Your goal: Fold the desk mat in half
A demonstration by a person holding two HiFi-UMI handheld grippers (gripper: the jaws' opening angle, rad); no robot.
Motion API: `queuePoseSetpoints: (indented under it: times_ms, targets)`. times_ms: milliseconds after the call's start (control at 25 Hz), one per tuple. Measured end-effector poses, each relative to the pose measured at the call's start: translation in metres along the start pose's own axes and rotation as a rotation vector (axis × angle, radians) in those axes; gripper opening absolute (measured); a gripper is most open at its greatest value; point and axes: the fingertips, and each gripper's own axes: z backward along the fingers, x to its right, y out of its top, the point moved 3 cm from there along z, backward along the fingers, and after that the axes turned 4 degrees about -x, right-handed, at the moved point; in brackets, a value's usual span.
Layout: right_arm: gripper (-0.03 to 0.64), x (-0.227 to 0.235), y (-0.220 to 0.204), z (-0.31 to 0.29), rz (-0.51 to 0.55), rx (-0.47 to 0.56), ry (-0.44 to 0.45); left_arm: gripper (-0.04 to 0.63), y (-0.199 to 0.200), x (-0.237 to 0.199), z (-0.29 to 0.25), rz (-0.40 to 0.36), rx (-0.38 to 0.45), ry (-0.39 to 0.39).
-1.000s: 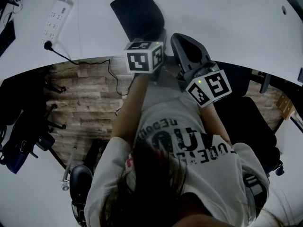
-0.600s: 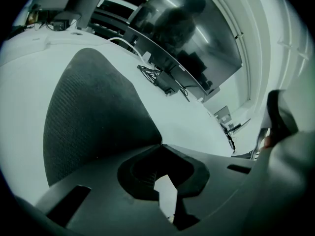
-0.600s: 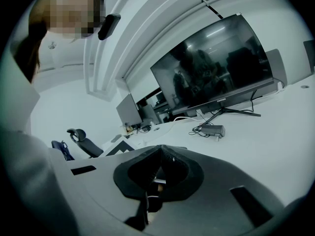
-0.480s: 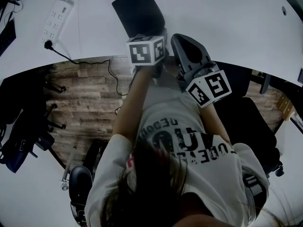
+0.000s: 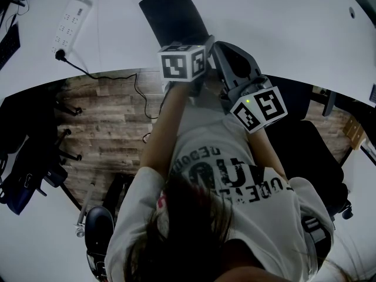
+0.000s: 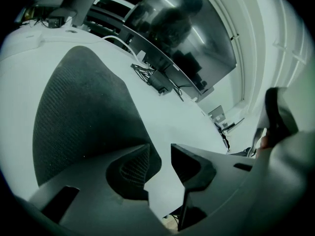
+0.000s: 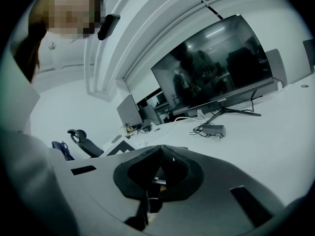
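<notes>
The desk mat point(image 5: 173, 16) lies dark and flat on the white worktop point(image 5: 282, 22), at about 12 o'clock from the person in the head view. Its near end reaches down to the left tool's marker cube point(image 5: 181, 63).

In the left gripper view, the left tool point(image 6: 160, 149) has its jaws wide apart, and they have just been opening. The gap between them shows bare worktop. The mat's woven surface spreads from 9 to 12 o'clock, and its near corner sits behind the left-hand jaw. No pad presses on it.

The right tool point(image 7: 160, 151) sits just at 3 o'clock of the left one, and its jaws are drawn together at the tips with nothing gripped. Beyond it, at 1 o'clock in the right gripper view, a large dark monitor point(image 7: 216, 68) stands on the worktop.

A white power strip point(image 5: 69, 21) lies at 10 o'clock in the head view, well apart from the mat.
</notes>
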Motion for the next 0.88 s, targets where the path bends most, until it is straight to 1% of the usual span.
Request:
queuePoseSetpoints:
  times_ms: [40, 200, 480, 640, 760, 880]
  targets:
    - [-0.006, 0.0, 0.0, 0.0, -0.001, 0.0, 0.0, 0.13, 0.0, 0.001, 0.0, -0.006, 0.001, -0.007]
    - [-0.006, -0.001, -0.001, -0.001, -0.003, 0.0, -0.001, 0.137, -0.001, 0.001, -0.001, -0.017, 0.007, -0.009]
    - [-0.006, -0.001, -0.001, 0.001, -0.004, 0.006, -0.008, 0.137, 0.001, 0.003, 0.004, 0.003, 0.011, -0.032]
    - [-0.006, -0.002, -0.001, 0.001, -0.005, 0.009, -0.009, 0.099, 0.005, 0.005, 0.012, 0.008, 0.039, -0.038]
    - [-0.006, -0.002, -0.002, 0.001, -0.006, 0.009, -0.01, 0.055, 0.007, 0.004, 0.017, 0.002, 0.06, -0.02]
    - [-0.006, -0.004, -0.002, 0.002, -0.005, 0.009, -0.01, 0.032, 0.007, 0.002, 0.02, -0.006, 0.068, -0.003]
